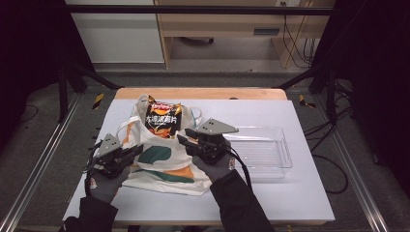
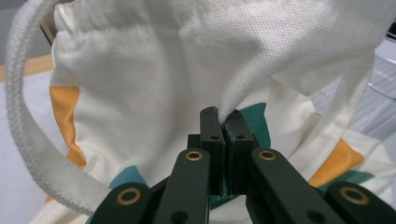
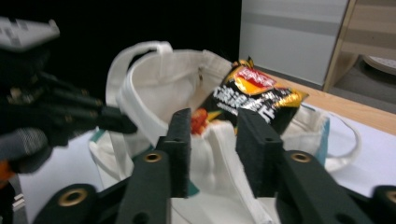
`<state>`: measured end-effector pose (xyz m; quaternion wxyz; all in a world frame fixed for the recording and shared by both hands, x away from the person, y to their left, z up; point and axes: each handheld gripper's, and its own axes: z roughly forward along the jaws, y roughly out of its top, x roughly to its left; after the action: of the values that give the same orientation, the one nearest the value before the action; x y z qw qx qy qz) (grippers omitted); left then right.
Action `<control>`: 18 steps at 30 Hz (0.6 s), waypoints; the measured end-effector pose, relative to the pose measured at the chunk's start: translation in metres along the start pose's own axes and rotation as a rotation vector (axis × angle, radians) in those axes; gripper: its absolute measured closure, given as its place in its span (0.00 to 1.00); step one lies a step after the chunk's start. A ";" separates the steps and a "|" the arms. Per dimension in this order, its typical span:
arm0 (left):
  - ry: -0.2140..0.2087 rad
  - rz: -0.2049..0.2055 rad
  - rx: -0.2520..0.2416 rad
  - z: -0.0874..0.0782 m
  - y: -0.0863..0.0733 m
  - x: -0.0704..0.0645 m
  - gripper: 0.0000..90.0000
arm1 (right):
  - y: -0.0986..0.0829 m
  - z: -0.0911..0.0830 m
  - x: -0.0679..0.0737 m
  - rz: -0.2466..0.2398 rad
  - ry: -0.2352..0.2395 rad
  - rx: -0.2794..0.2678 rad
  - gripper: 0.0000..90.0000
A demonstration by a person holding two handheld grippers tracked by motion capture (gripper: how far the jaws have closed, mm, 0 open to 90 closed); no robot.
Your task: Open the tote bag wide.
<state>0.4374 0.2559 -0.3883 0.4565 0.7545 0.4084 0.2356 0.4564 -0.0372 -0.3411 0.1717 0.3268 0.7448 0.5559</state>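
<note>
White tabletop [image 1: 300,193] with a wooden strip along the far edge at 12 o'clock; grey floor around it, black frame posts at both sides, cables on the floor at 3 o'clock. Beyond, a pale cabinet and a wooden desk. Cream tote bag [image 1: 159,159] with orange and green patches lying flat left of centre, mouth toward 12 o'clock. Chip bag [image 1: 163,119] half inside that mouth, sticking out at 12 o'clock. Clear tray [image 1: 283,162] at 3 o'clock of the tote, just beside it. Left gripper [image 2: 223,122] at the tote's 9 o'clock edge, jaws pinched tight on a fold of its cloth, lifting it. Right gripper [image 3: 212,140] above the tote's middle, jaws parted, nothing between them, pointing toward the chip bag.
</note>
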 end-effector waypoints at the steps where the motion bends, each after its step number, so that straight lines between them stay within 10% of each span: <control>1: -0.001 0.007 0.009 -0.001 -0.005 -0.001 0.98 | 0.004 0.001 0.002 0.006 -0.004 -0.016 0.82; 18: -0.007 0.012 -0.018 -0.017 -0.015 -0.003 0.93 | -0.025 0.054 0.021 0.022 0.078 0.127 1.00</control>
<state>0.4173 0.2661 -0.3934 0.4634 0.7536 0.4001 0.2395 0.4673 0.0109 -0.3798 0.1154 0.3234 0.7809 0.5218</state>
